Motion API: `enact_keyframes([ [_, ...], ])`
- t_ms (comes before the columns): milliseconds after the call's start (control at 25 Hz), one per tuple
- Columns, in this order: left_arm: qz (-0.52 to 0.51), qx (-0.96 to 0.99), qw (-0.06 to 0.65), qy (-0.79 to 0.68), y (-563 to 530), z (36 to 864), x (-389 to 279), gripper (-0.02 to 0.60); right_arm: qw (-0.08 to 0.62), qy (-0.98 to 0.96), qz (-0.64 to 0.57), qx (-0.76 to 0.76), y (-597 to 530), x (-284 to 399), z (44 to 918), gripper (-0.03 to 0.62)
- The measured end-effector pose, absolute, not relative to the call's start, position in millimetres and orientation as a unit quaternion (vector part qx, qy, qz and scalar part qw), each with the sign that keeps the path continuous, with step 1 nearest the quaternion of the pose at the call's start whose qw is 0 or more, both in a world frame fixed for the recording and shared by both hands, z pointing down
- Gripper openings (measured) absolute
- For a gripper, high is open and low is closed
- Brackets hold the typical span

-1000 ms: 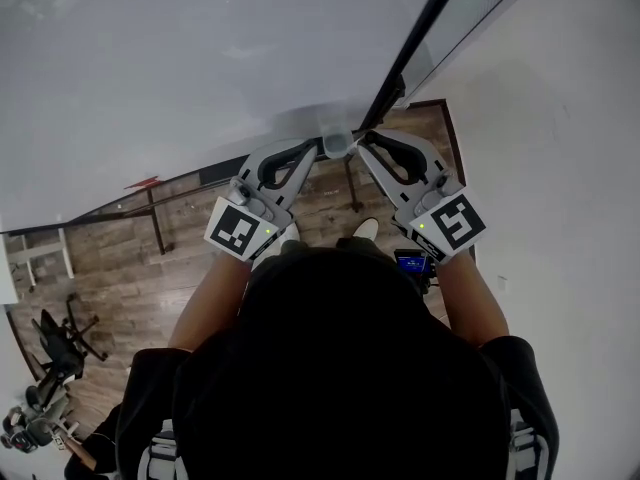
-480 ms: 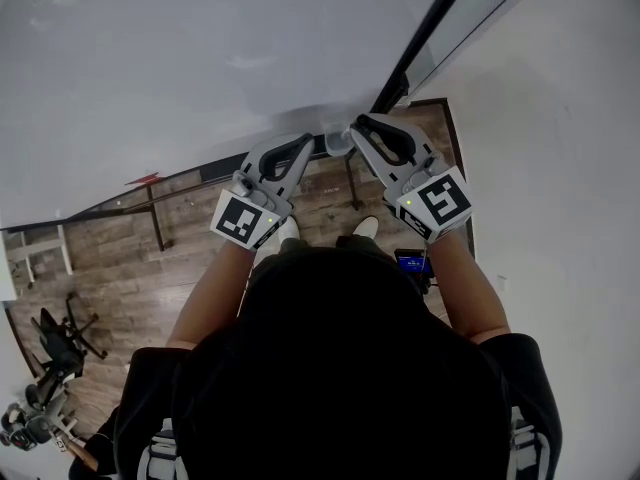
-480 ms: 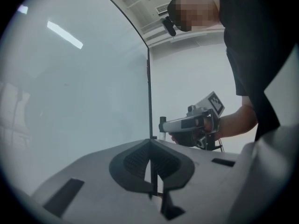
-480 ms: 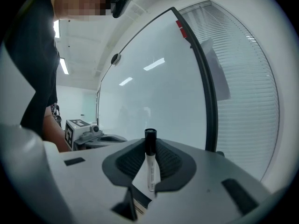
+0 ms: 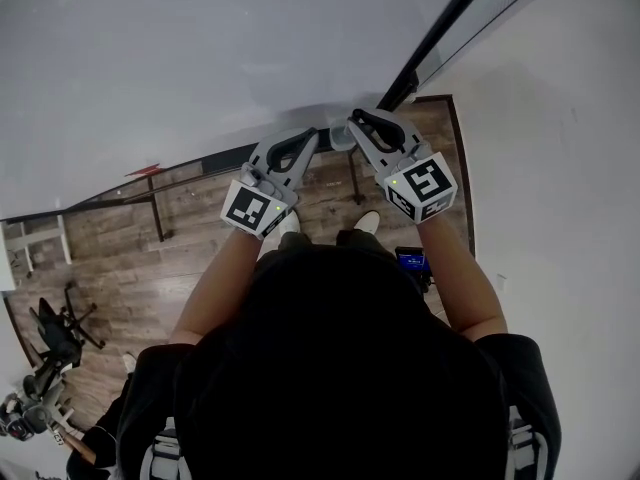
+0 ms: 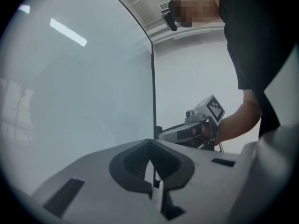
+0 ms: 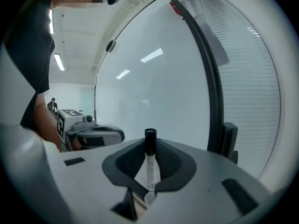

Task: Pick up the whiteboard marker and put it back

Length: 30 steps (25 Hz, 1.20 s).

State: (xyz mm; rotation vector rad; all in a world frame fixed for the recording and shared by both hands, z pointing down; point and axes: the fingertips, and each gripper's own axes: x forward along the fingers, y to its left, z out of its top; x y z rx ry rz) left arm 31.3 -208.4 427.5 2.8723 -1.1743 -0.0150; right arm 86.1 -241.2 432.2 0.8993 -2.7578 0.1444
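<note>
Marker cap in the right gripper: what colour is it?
The cap is black; right gripper view shows it best.

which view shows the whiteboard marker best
The right gripper view: the white whiteboard marker with a black cap stands upright, clamped between the right gripper tongs. The head view leaves it too small to make out; the left gripper view shows none of it.

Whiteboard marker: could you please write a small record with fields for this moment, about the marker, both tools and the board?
whiteboard marker: white body, black cap on top, upright between the right tool's jaws
right tool: shut on the whiteboard marker
left tool: jaws together, nothing between them
whiteboard: in front of both tools
</note>
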Motion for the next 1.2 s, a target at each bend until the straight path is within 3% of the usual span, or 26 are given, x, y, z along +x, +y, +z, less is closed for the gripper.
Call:
enact_keyframes([
  [480,0.009,0.926,0.032,-0.376,-209.8,459.3,43.2,0.003,0.142,-0.934,0.071,0.319,-257.6,81.4,497.9,0.063],
  [1200,0.028,0.925,0.045,-0.376,-193.9,476.7,37.6,0.003,0.248,-0.905,0.133,0.320,-263.8,85.7,606.7,0.063],
])
